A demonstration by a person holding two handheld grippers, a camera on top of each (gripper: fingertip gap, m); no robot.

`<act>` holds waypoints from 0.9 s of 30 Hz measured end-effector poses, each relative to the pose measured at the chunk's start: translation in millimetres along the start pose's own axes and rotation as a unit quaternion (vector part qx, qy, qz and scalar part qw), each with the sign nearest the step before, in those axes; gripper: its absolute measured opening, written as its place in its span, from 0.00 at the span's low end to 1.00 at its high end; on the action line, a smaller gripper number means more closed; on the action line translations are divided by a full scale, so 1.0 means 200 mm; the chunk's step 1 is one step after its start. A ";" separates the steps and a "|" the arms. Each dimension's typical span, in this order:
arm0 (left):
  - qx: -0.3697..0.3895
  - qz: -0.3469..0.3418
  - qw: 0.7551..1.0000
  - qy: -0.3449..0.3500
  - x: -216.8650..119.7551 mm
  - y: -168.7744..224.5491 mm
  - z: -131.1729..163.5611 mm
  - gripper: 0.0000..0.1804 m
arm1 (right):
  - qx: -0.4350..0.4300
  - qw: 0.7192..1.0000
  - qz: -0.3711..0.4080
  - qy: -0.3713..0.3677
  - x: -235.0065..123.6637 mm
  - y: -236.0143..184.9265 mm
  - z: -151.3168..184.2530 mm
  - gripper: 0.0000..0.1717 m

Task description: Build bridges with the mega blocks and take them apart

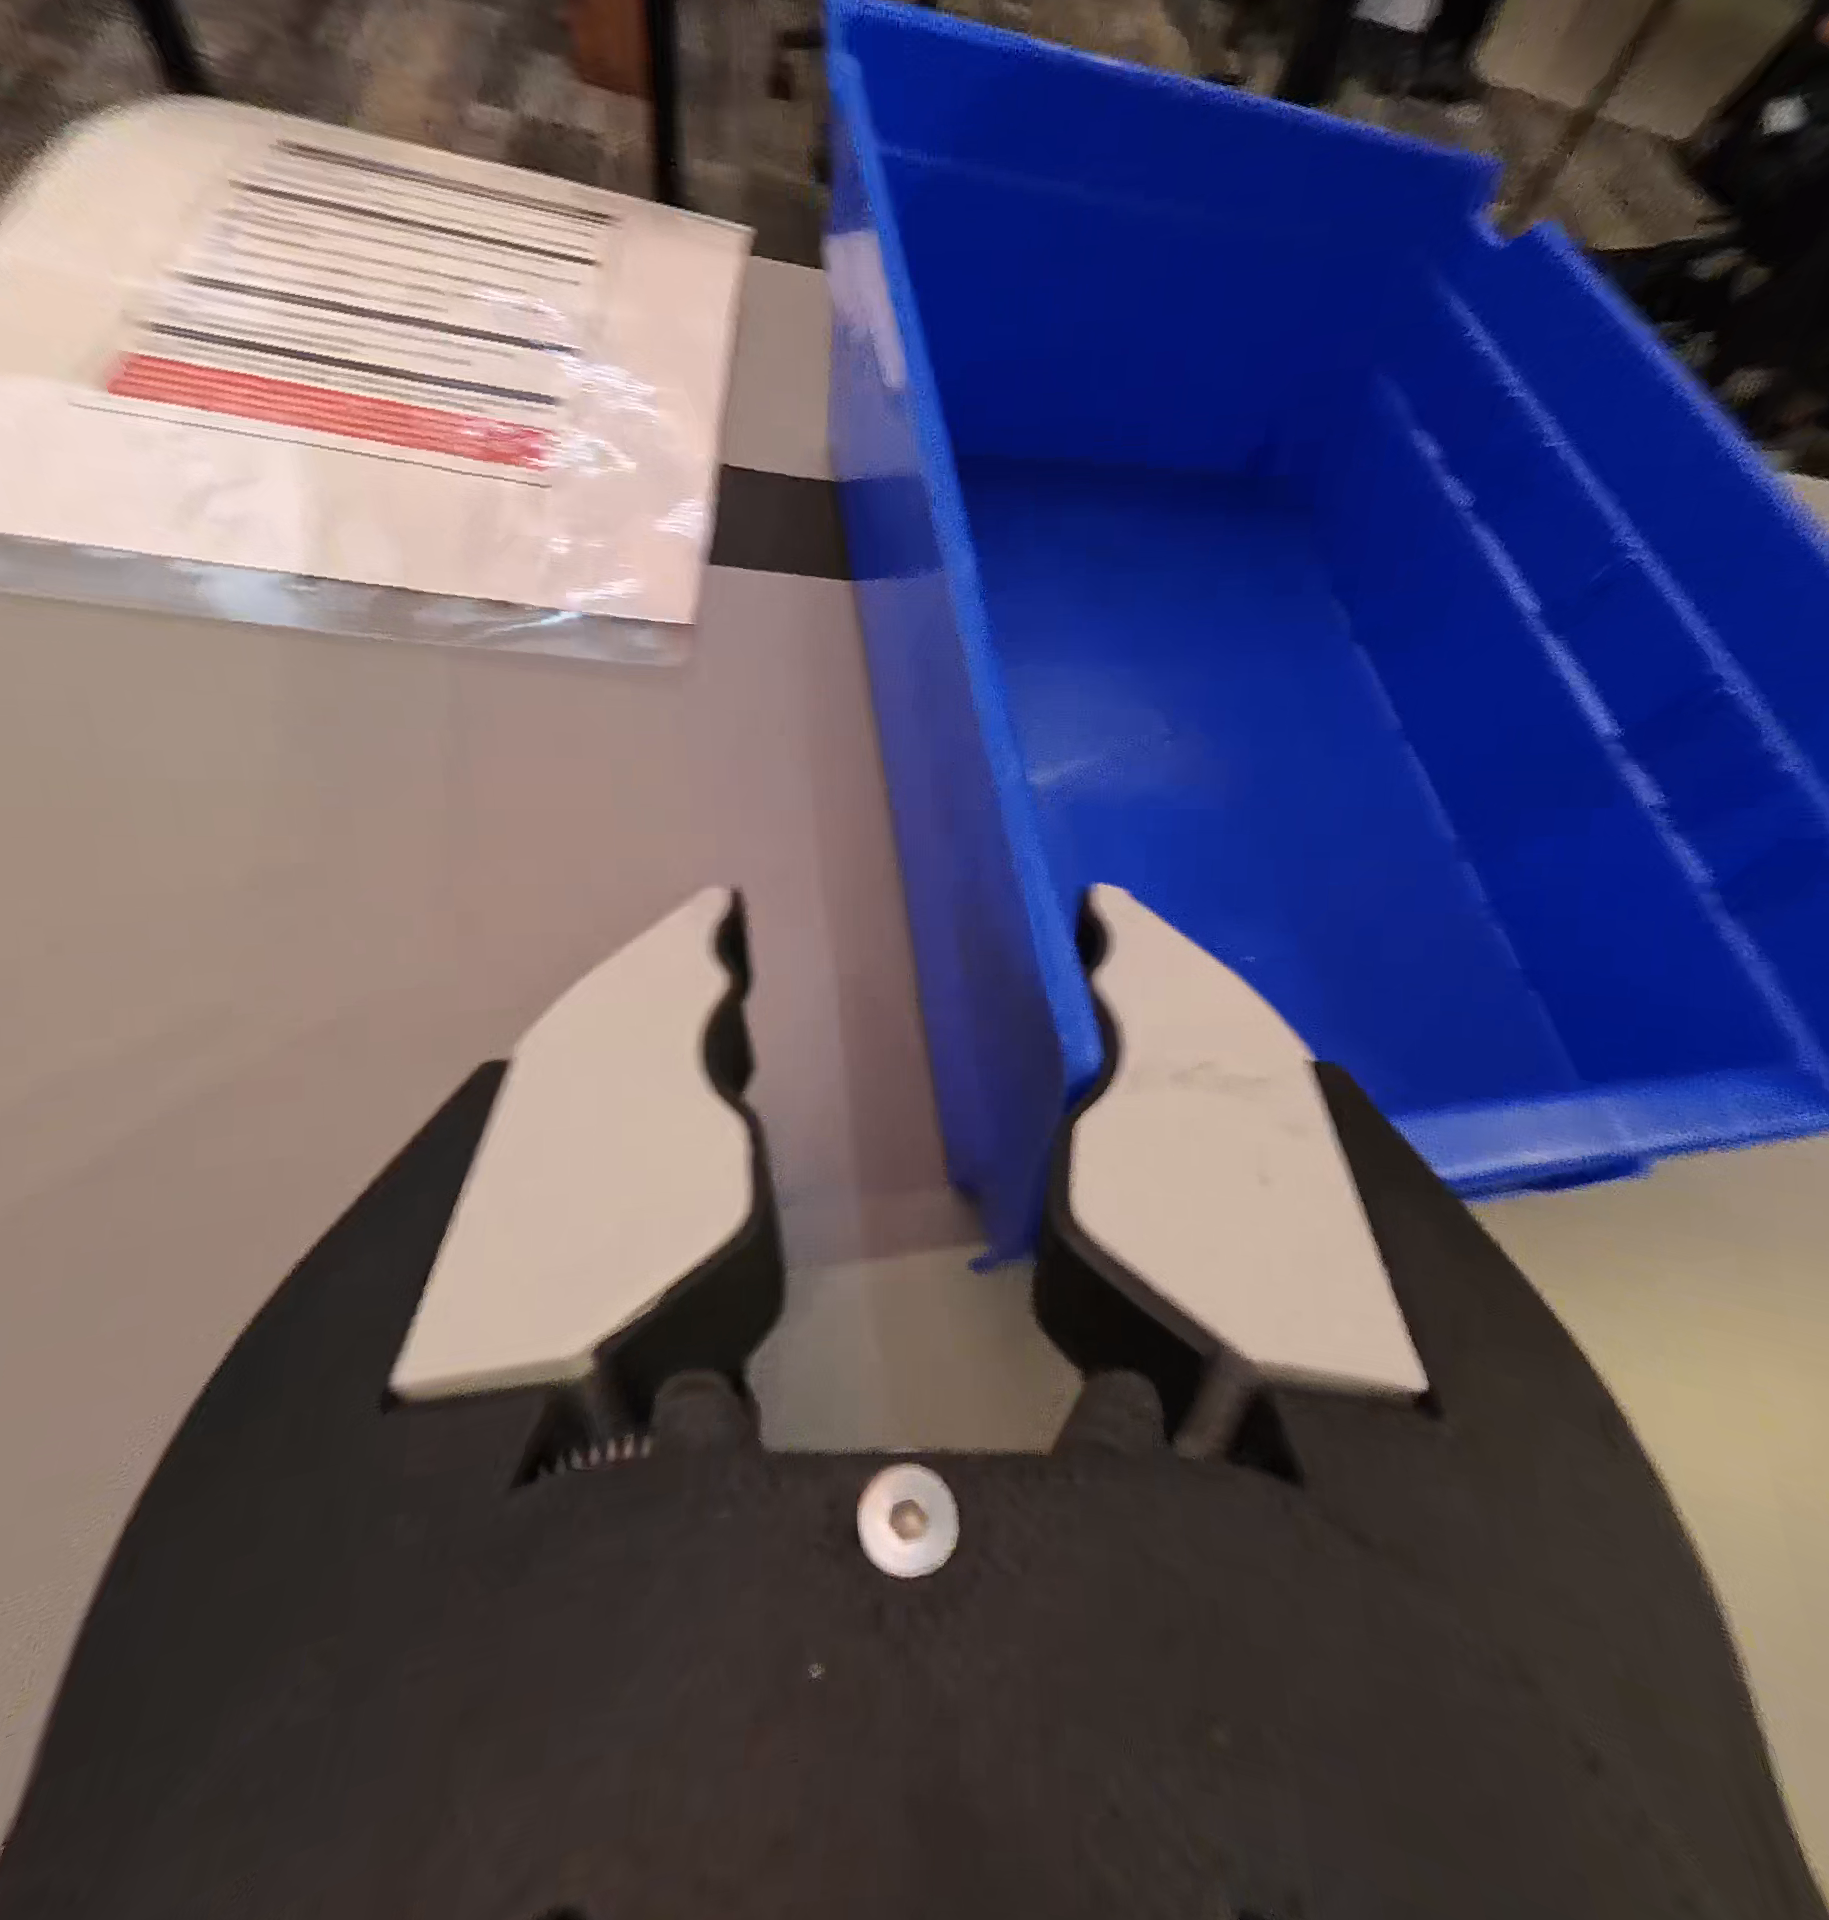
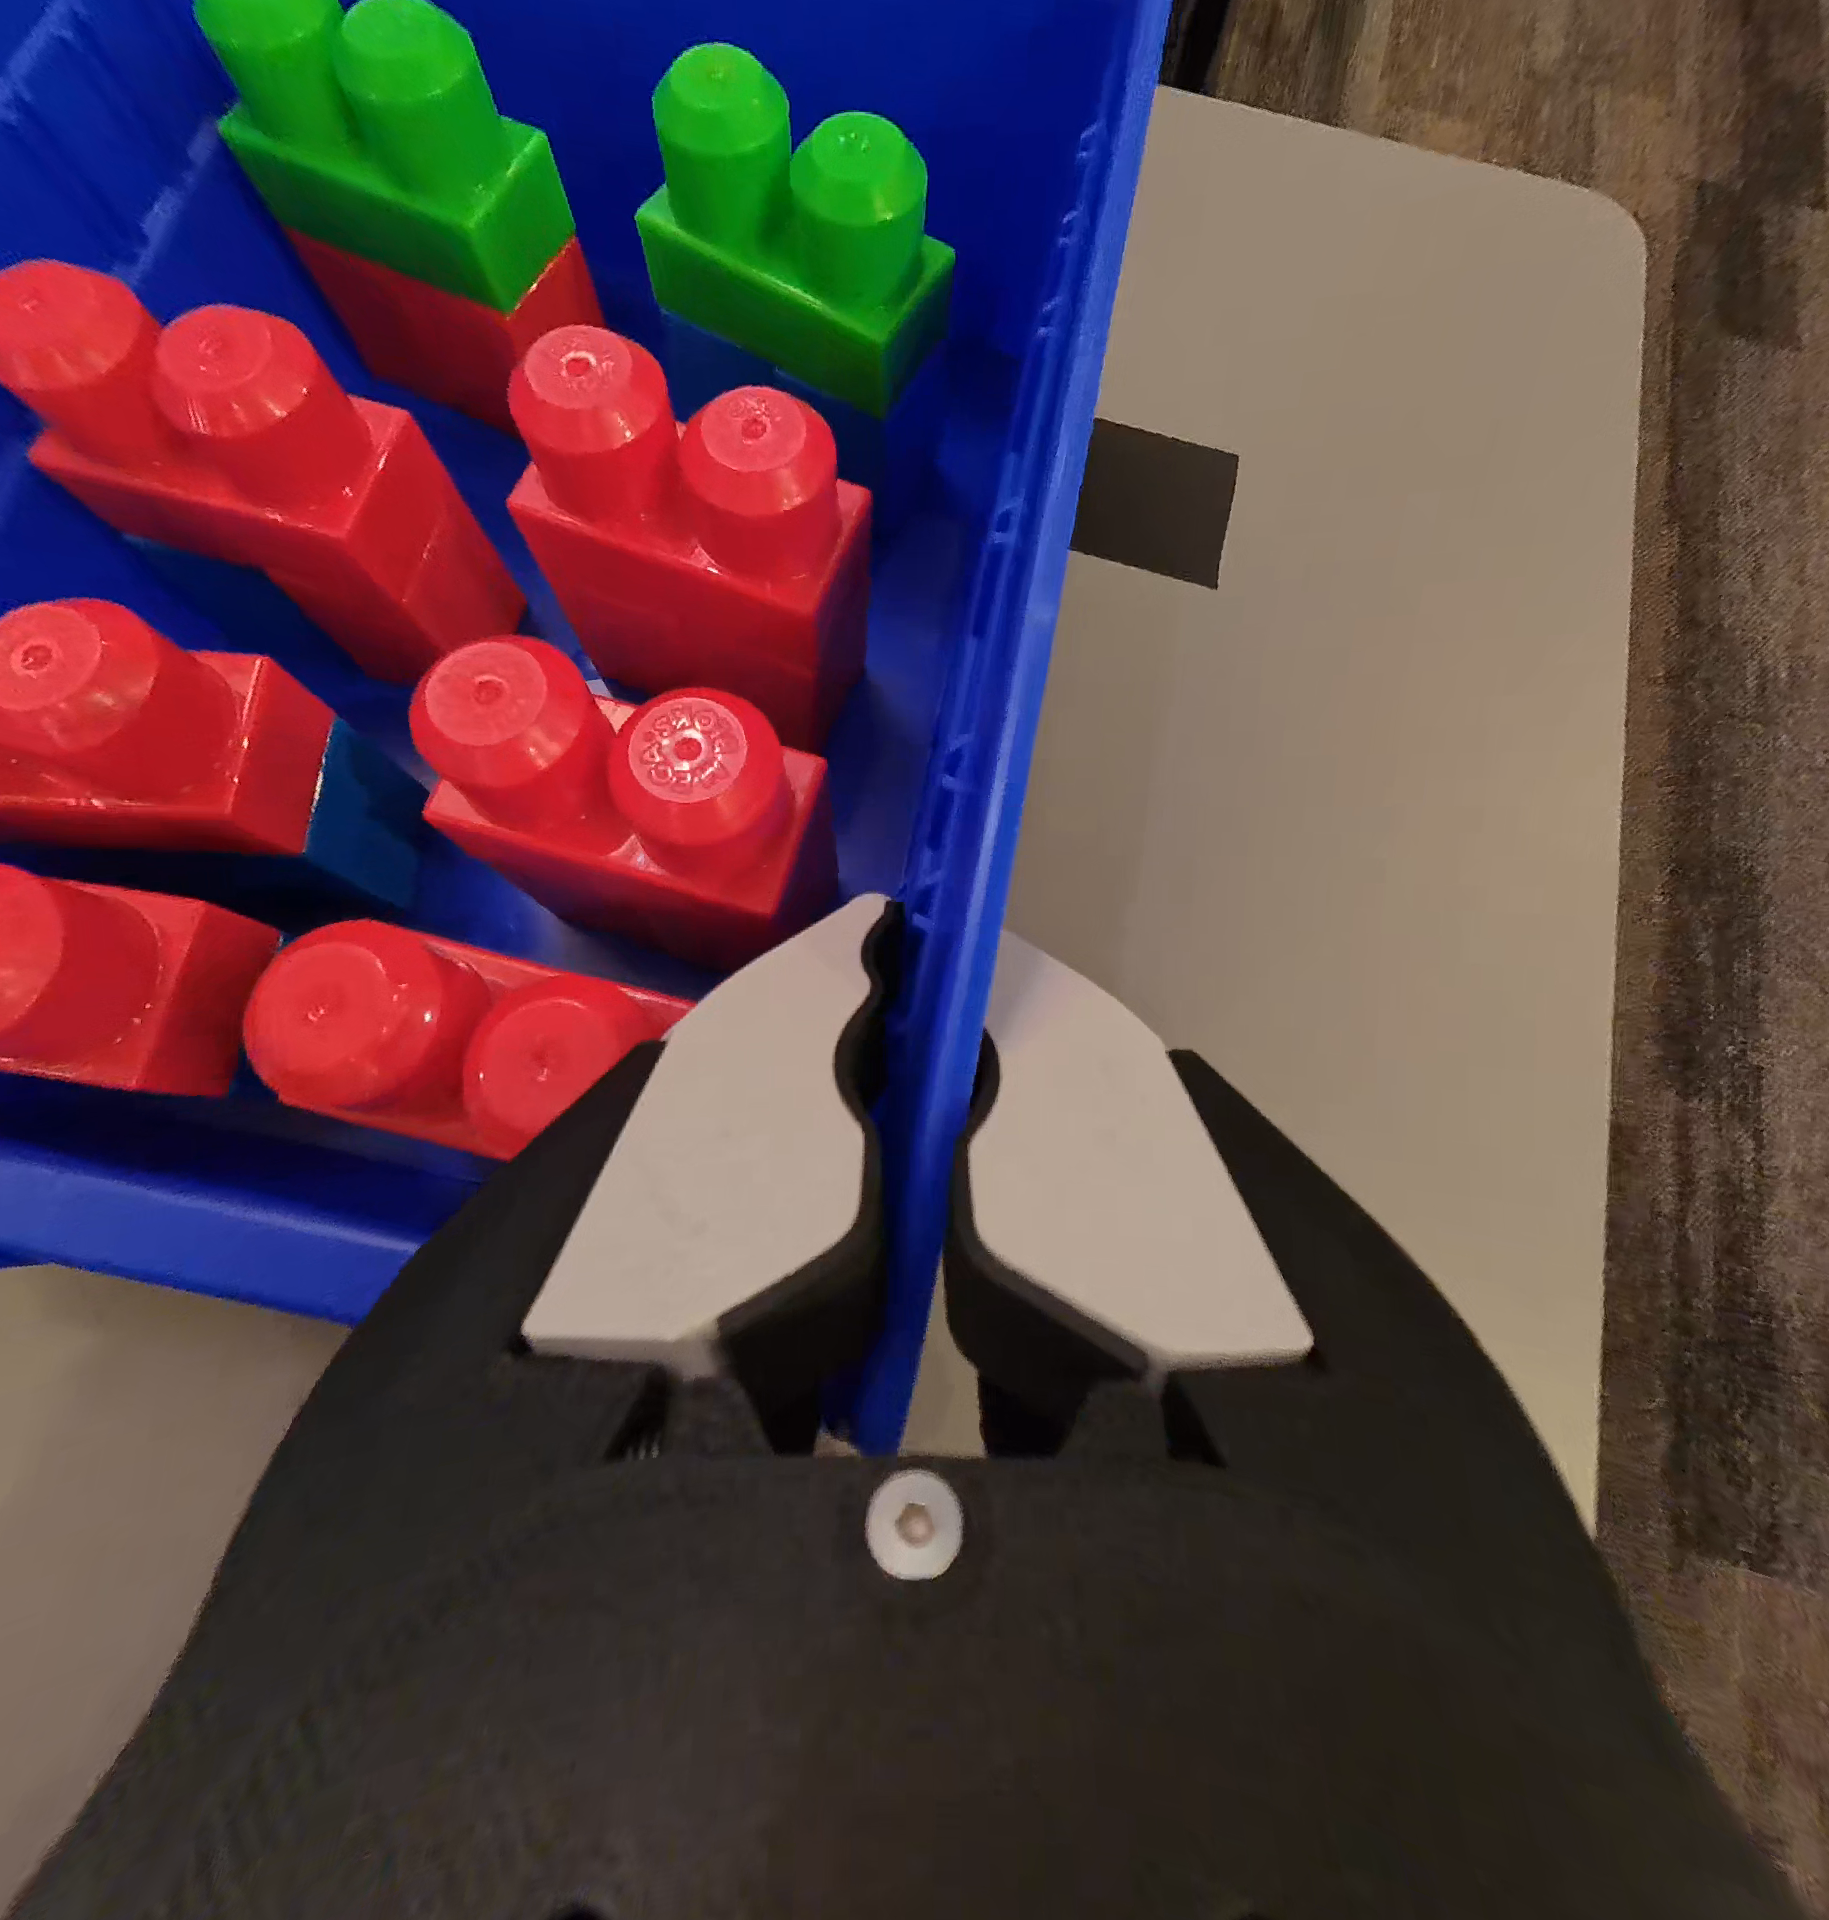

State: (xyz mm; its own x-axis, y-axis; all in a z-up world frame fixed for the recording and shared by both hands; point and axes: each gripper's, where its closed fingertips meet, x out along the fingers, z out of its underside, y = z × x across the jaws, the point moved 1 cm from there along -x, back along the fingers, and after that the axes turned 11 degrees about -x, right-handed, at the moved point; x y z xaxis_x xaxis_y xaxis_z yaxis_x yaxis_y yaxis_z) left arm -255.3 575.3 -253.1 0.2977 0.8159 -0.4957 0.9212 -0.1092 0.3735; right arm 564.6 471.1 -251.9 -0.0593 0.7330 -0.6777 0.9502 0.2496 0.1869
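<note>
While the right gripper (image 2: 931, 997) sat pinched on the near side wall of the blue plastic bin (image 2: 1003, 623), one pad inside and one outside, both pressed against it, the left gripper (image 1: 915, 914) stood partly open astride the opposite wall of the same bin (image 1: 993, 727), its left pad clear of the plastic. Just beyond the right fingertips, red two-stud mega blocks (image 2: 629, 800) stood upright on the bin floor, with green two-stud blocks (image 2: 796, 260) stacked farther back. A sleeved printed sheet (image 1: 370, 395) lay far-left on the grey table (image 1: 318, 883).
</note>
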 end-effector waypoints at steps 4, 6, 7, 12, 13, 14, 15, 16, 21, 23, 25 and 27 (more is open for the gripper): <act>-0.006 0.072 0.997 -0.031 0.04 0.05 0.00 0.10 | 0.004 1.000 0.002 0.001 0.01 0.01 0.00 0.03; 0.003 0.069 0.997 -0.036 0.06 0.04 -0.01 0.08 | 0.007 1.000 -0.004 0.000 0.01 0.01 0.00 0.03; 0.008 0.061 0.997 -0.041 0.06 0.04 -0.02 0.06 | 0.006 1.000 -0.006 -0.001 0.00 0.01 0.00 0.03; 0.029 0.062 0.995 -0.068 0.07 0.08 0.00 0.02 | 0.018 0.999 -0.028 -0.014 -0.05 0.04 0.02 0.03; 0.036 0.061 0.995 -0.076 0.06 0.10 0.01 0.02 | 0.020 0.999 -0.035 -0.020 -0.07 0.04 0.03 0.03; 0.042 0.056 0.994 -0.083 0.05 0.11 0.02 0.01 | 0.019 0.998 -0.043 -0.031 -0.09 0.04 0.04 0.03; 0.040 0.060 0.994 -0.085 0.04 0.12 0.03 0.01 | 0.014 0.998 -0.050 -0.044 -0.12 0.03 0.05 0.03; 0.035 0.066 0.994 -0.081 0.03 0.14 0.02 0.02 | 0.010 0.997 -0.054 -0.052 -0.14 0.03 0.06 0.04; 0.011 0.073 0.994 -0.081 -0.07 0.15 0.03 0.02 | 0.006 0.993 -0.084 -0.082 -0.29 -0.03 0.11 0.04; -0.003 0.072 0.994 -0.082 -0.13 0.14 0.03 0.02 | 0.000 0.991 -0.098 -0.094 -0.35 -0.07 0.12 0.04; -0.018 0.073 0.994 -0.073 -0.20 0.14 0.03 0.03 | -0.006 0.988 -0.114 -0.105 -0.42 -0.13 0.13 0.04; -0.025 0.077 0.994 -0.068 -0.28 0.13 0.03 0.03 | -0.019 0.985 -0.126 -0.115 -0.48 -0.19 0.14 0.04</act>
State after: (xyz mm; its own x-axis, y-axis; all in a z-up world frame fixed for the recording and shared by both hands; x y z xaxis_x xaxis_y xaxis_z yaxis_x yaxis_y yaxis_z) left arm -246.0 522.3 -220.3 0.4681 0.7070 -0.5302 0.8499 -0.1958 0.4893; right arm 542.4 373.0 -214.1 -0.2167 0.4833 -0.8482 0.9020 0.4315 0.0155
